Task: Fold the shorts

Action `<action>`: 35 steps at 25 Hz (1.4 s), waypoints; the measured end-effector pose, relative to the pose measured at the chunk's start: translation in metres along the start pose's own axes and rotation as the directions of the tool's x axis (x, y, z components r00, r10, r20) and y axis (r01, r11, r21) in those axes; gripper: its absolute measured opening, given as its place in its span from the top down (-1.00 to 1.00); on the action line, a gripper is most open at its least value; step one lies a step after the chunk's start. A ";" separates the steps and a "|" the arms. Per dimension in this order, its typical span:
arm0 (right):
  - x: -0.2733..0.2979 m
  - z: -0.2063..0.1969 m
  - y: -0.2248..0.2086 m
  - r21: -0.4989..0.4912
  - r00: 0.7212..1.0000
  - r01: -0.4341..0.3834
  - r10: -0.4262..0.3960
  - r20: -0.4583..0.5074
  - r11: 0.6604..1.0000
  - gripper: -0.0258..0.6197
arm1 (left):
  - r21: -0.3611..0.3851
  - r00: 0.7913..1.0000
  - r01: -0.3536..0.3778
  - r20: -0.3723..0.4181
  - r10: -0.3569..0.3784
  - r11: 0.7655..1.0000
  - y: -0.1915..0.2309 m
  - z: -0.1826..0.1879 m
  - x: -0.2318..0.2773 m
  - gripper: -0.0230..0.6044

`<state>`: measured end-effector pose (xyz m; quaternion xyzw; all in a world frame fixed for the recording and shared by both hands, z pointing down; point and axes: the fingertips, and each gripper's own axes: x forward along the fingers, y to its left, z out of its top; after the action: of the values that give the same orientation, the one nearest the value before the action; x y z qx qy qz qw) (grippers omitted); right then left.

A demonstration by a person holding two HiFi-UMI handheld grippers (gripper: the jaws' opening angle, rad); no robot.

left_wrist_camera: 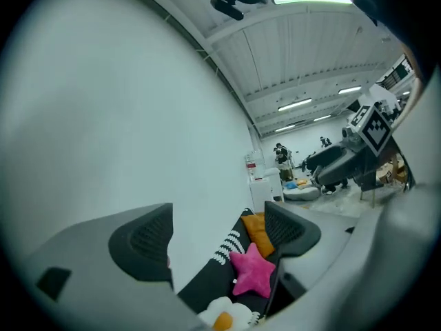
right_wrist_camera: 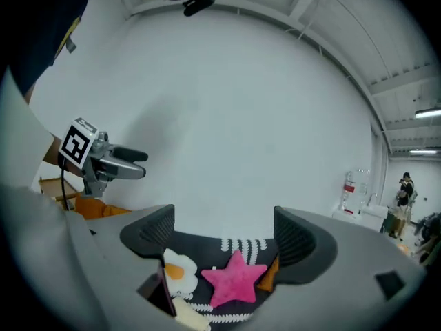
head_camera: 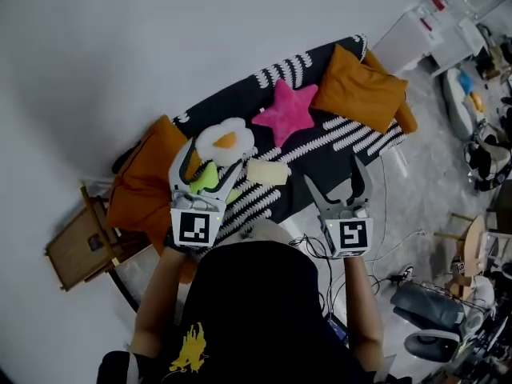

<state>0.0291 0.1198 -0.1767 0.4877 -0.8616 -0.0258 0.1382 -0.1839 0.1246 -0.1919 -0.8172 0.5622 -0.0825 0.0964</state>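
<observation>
Hovering above the dark sofa [head_camera: 232, 106] with left gripper [head_camera: 210, 162] and right gripper [head_camera: 334, 172] gaping wide, gripping nothing, leaving the pale folded shorts [head_camera: 268, 172] lying between them, untouched.

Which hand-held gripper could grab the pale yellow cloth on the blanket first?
Probably the left hand-held gripper: both are open and empty, but in the head view its tip sits right beside the cloth; the right hand-held gripper looks slightly farther.
</observation>
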 end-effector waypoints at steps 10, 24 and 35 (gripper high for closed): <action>0.028 0.050 -0.022 -0.066 0.987 -0.009 0.019 0.159 0.998 -0.49 | 0.117 0.997 0.079 -0.028 -0.077 0.990 -0.023 0.016 0.025 -0.40; 0.058 0.051 -0.025 -0.018 0.990 0.009 -0.006 0.143 1.000 -0.47 | 0.054 0.999 0.034 -0.003 -0.034 0.998 0.024 0.018 0.047 -0.40; 0.064 0.046 -0.032 -0.004 0.991 0.020 -0.019 0.136 1.000 -0.22 | 0.050 0.998 0.059 0.010 -0.059 0.997 0.016 0.021 0.067 -0.18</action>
<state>0.0125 0.0450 -0.2128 0.4928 -0.8642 -0.0624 0.0803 -0.1689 0.0575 -0.2144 -0.8313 0.5350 -0.0948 0.1175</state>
